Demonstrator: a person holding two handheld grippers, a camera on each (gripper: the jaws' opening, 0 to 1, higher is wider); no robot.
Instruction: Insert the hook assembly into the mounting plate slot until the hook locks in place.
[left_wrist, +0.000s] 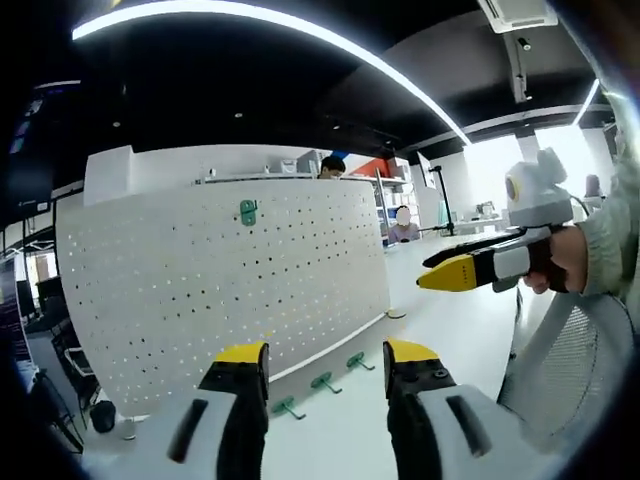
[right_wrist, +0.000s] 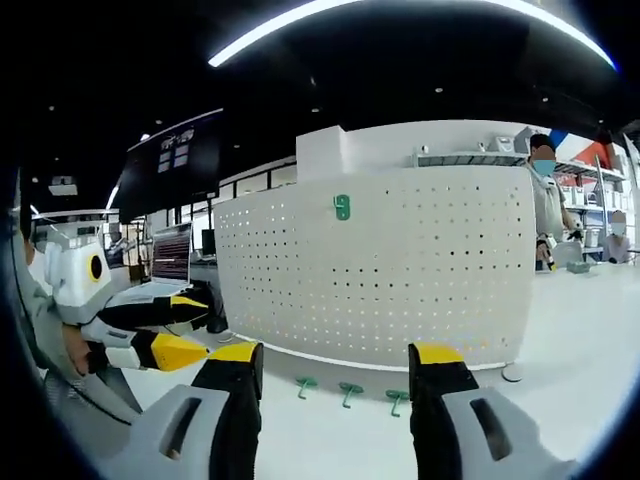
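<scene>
A white pegboard mounting plate (left_wrist: 200, 290) (right_wrist: 400, 270) stands upright on the white table. One green hook (left_wrist: 248, 211) (right_wrist: 342, 207) is mounted high on it. Three more green hooks lie on the table at its foot (left_wrist: 322, 381) (right_wrist: 349, 391). My left gripper (left_wrist: 325, 362) is open and empty, a short way from the loose hooks. My right gripper (right_wrist: 335, 365) is also open and empty, facing the board. In the left gripper view the right gripper (left_wrist: 455, 268) comes in from the right, held by a hand (left_wrist: 565, 258). In the right gripper view the left gripper (right_wrist: 180, 330) shows at the left.
The white table (left_wrist: 440, 330) (right_wrist: 590, 330) runs on to the right of the board. People stand and sit behind the board (left_wrist: 332, 166) (right_wrist: 543, 190). A dark screen (right_wrist: 175, 165) and monitors stand at the back left. A mesh chair back (left_wrist: 565, 370) is near right.
</scene>
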